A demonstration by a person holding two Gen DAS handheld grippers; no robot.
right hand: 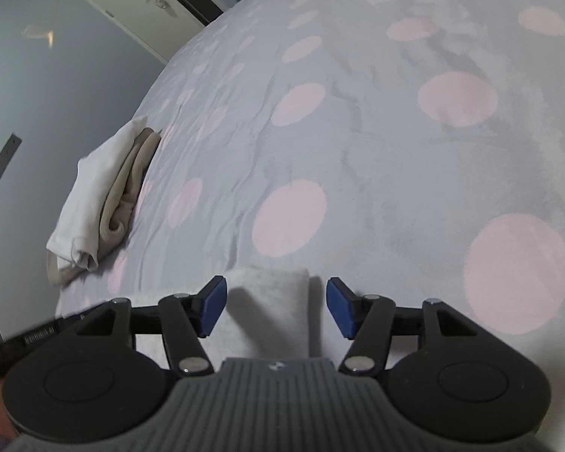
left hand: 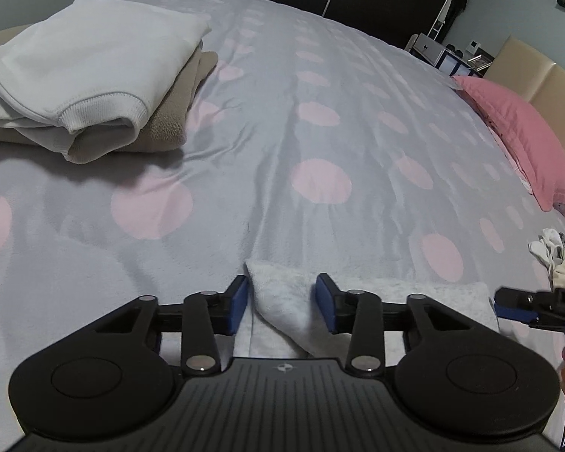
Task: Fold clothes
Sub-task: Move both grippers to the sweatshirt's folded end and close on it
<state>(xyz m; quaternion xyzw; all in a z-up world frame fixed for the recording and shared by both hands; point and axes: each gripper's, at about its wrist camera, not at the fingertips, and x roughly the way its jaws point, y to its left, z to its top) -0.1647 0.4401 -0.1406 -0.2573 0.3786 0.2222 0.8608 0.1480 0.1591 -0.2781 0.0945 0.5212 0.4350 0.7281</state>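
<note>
Hovering low over the near edge of the bed (left hand: 320, 120), I have both grippers spread wide with nothing between the pads. The left gripper (left hand: 281, 303) sits over a folded-over corner of a pale fleecy cloth (left hand: 282, 301); the right gripper (right hand: 275, 307) sits over the other end (right hand: 271, 301), where the cloth's edge is squared off. The cloth lies flat just under my fingers, along the bed's near side.

It looks soft, light and limp: a plush nap that should grip the blue pads well but will sag and drag once lifted, so I would judge it needs two holds well apart. The turned-up corner under the left gripper and the squared corner under the right look like the natural places to pinch. Whether this cloth is partway folded or already as folded as it will get, I cannot tell from here.

A stack (left hand: 90, 79) lies on the far left of the bed, a white garment on a beige one, both folded. The cover is grey with pink dots, rumpled in long creases, and soft enough to give under pressure. A pink pillow (left hand: 519, 135) leans against a padded headboard on the right, with loose pale laundry (left hand: 557, 256) near that edge. Dark wardrobe doors stand behind.
</note>
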